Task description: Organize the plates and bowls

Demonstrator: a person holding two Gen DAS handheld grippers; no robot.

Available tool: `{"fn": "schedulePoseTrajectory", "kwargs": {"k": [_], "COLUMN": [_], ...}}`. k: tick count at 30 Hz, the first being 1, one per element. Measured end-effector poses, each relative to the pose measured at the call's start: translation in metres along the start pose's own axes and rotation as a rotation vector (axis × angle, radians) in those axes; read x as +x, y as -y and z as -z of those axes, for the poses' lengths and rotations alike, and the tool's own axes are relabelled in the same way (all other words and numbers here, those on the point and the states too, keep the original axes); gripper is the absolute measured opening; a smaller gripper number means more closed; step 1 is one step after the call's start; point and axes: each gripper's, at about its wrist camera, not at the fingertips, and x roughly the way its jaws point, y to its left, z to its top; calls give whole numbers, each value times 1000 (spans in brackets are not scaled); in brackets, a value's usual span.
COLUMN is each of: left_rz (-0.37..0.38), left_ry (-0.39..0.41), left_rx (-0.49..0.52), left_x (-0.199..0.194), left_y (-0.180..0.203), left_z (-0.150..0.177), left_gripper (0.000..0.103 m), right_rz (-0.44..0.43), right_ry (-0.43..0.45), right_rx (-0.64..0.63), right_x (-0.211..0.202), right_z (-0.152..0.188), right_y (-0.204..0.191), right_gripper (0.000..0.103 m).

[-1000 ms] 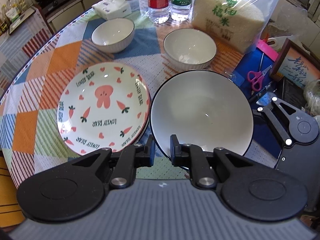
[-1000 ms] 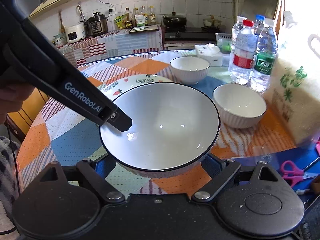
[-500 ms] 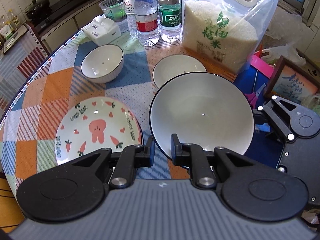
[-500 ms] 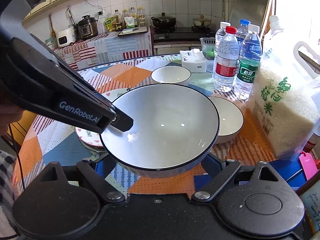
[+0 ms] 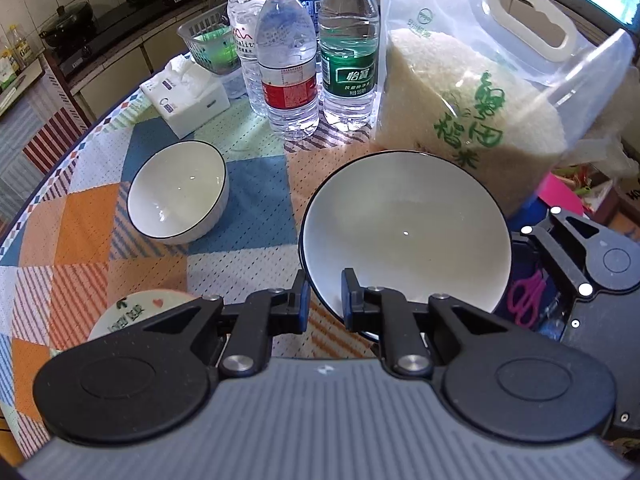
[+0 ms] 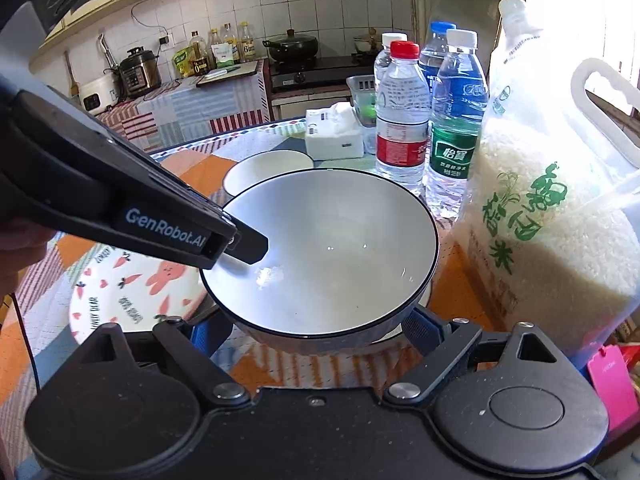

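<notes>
A large white bowl with a dark rim is held in the air by both grippers. My left gripper is shut on its near-left rim, one finger inside the bowl. My right gripper grips the bowl from outside across its body. It hangs over a second white bowl, mostly hidden, whose edge shows beneath it. A small white bowl stands on the table to the left. A rabbit-pattern plate lies at the front left, also in the left wrist view.
A bag of rice stands just right of the held bowl. Three water bottles and a tissue box stand at the back. Pink scissors lie at the right. The round table has a patchwork cloth.
Both grippers have carried the large bowl away from the plate, back and right, until it hangs over the second white bowl by the rice bag. The plate has dropped to the lower left.
</notes>
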Motion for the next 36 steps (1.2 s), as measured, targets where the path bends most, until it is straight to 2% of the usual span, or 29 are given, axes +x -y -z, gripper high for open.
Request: {"fn": "schedulePoseTrajectory", "kwargs": {"k": [7, 13, 20, 26, 30, 36], "left_rz": [23, -4, 28, 17, 22, 59], "left_ry": [-25, -44, -66, -61, -88, -76], "left_rx": [-61, -88, -93, -53, -46, -96], "left_x": [24, 42, 59, 59, 61, 51], "left_y": [-14, -20, -19, -12, -14, -25], "left_z": [-9, -10, -10, -8, -8, -7], "left_gripper": [14, 14, 14, 15, 15, 16], "right_rz": [-17, -14, 57, 78, 101, 132], "right_ry": [-37, -85, -130, -161, -184, -164], "right_rx": [-42, -47, -40, -51, -91, -82], "right_x": [15, 33, 46, 49, 51, 45], "right_z": [-11, -15, -13, -12, -11, -9], "right_y": [13, 12, 10, 9, 4, 0], "right_gripper": [92, 92, 92, 96, 96, 96]}}
